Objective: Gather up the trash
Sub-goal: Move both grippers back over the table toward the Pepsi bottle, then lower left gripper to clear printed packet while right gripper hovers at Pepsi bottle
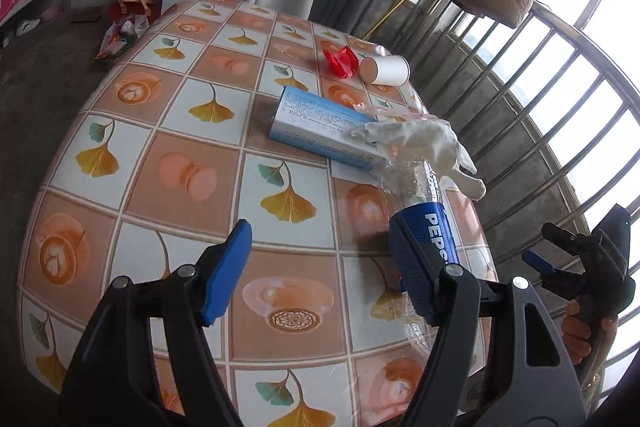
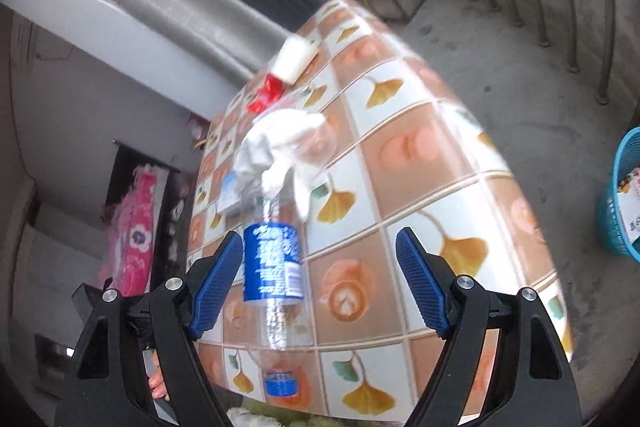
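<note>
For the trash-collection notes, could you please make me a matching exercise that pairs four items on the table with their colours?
Things:
1. paper cup
2. crumpled wrapper
3. bottle label
4. carton

Colours:
A. light blue and white
B. red
C. dark blue
D. white

Pairs: 1-D, 2-B, 3-C, 4-A

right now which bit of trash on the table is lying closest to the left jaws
The Pepsi bottle, lying beside the left gripper's right pad. The blue box, red wrapper and paper cup lie farther back.
</note>
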The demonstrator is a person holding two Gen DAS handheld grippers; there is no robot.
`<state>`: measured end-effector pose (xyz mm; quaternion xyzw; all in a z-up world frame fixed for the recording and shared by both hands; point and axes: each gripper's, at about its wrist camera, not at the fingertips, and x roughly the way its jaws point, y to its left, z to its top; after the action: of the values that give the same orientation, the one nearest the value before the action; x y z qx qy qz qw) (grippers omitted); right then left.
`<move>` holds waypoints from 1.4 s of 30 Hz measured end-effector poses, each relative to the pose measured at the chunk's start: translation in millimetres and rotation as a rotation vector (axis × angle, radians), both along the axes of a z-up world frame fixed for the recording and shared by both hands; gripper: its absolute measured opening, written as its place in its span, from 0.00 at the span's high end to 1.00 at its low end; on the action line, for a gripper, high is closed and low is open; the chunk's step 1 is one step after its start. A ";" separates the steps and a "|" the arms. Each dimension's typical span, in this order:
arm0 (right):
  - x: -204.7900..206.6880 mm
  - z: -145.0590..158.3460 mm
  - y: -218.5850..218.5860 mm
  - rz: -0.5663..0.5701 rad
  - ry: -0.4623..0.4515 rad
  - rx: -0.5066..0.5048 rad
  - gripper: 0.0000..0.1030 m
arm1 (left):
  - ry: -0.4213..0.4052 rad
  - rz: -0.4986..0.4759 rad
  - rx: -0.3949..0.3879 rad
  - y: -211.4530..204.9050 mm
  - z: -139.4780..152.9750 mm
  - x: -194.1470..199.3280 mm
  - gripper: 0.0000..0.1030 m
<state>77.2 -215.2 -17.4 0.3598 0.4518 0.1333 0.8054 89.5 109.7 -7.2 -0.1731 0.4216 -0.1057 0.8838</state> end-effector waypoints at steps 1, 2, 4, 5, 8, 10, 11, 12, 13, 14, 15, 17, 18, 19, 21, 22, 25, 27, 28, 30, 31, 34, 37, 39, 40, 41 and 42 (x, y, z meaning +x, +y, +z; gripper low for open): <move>2.1 -1.7 8.9 0.019 0.009 0.008 0.25 | -0.002 -0.003 0.013 -0.1 -3.5 0.7 0.35; 3.5 -2.7 17.4 0.037 0.015 0.012 0.25 | -0.001 -0.007 0.026 -2.7 -5.0 2.0 0.35; 7.3 -3.9 29.3 0.057 0.027 0.016 0.25 | 0.007 -0.016 0.039 -6.8 -8.2 5.0 0.35; 8.9 -4.1 31.0 0.060 0.031 0.017 0.25 | 0.008 -0.023 0.040 -8.9 -9.5 6.4 0.35; 13.7 -7.2 32.2 0.066 0.050 0.027 0.25 | 0.005 -0.036 0.054 -13.7 -14.0 9.7 0.35; 16.3 -8.9 31.8 0.067 0.065 0.029 0.25 | 0.003 -0.039 0.065 -15.8 -17.1 10.9 0.35; 19.1 -10.5 31.2 0.066 0.072 0.028 0.25 | 0.003 -0.042 0.066 -16.2 -18.8 11.4 0.35; 22.7 -12.5 31.3 0.067 0.077 0.028 0.25 | 0.005 -0.045 0.067 -16.2 -21.4 12.2 0.35; 23.9 -13.0 31.7 0.067 0.080 0.027 0.25 | 0.008 -0.048 0.070 -16.2 -23.4 12.8 0.35; 25.5 -13.3 31.1 0.064 0.083 0.026 0.25 | 0.009 -0.051 0.074 -15.8 -25.0 13.0 0.35; 26.3 -13.9 30.9 0.058 0.087 0.028 0.25 | 0.008 -0.057 0.076 -15.0 -26.6 13.6 0.35; 28.1 -16.0 30.4 0.053 0.098 0.036 0.25 | 0.007 -0.062 0.079 -12.3 -29.1 15.2 0.35; 29.3 -17.6 30.8 0.051 0.106 0.039 0.25 | 0.006 -0.061 0.081 -10.7 -30.1 16.0 0.35; 31.5 -19.4 31.6 0.048 0.112 0.040 0.25 | 0.005 -0.061 0.080 -8.9 -30.8 16.8 0.35; 34.6 -21.1 32.9 0.047 0.120 0.037 0.25 | 0.002 -0.059 0.075 -5.5 -31.6 18.8 0.35; 36.3 -21.8 33.8 0.048 0.124 0.034 0.25 | 0.000 -0.058 0.072 -4.4 -31.8 19.5 0.35; 39.9 -23.9 36.3 0.050 0.137 0.019 0.25 | 0.001 -0.055 0.064 -1.9 -34.1 21.6 0.35; 42.9 -26.3 37.1 0.052 0.148 0.015 0.25 | 0.003 -0.052 0.065 -1.0 -37.4 23.0 0.35; 43.9 -27.4 37.0 0.052 0.152 0.015 0.25 | 0.005 -0.052 0.070 -1.0 -39.2 23.5 0.35; 46.5 -30.7 36.7 0.055 0.162 0.016 0.25 | 0.010 -0.056 0.078 -0.6 -42.9 24.8 0.35; 48.2 -32.4 36.9 0.055 0.167 0.017 0.25 | 0.015 -0.059 0.079 -0.1 -44.3 25.3 0.35; 52.2 -35.3 36.8 0.060 0.175 0.012 0.25 | 0.014 -0.069 0.069 3.2 -42.5 27.1 0.35; 56.2 -35.9 36.8 0.062 0.172 0.011 0.25 | -0.010 -0.072 0.065 8.1 -30.6 31.9 0.35; 58.2 -34.8 35.7 0.057 0.167 0.012 0.25 | -0.041 -0.080 0.055 11.3 -15.6 37.5 0.35; 57.7 -33.8 34.8 0.054 0.163 0.014 0.25 | -0.059 -0.088 0.046 12.2 -7.2 40.7 0.35; 57.2 -31.9 33.8 0.051 0.155 0.015 0.25 | -0.079 -0.096 0.039 12.2 0.9 43.9 0.35; 57.2 -30.4 33.2 0.047 0.149 0.014 0.25 | -0.100 -0.108 0.033 11.1 9.0 46.8 0.35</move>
<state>134.4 -182.0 -47.8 0.3637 0.5178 0.1283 0.7636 136.4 120.8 1.8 -0.1299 0.3872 -0.1549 0.8996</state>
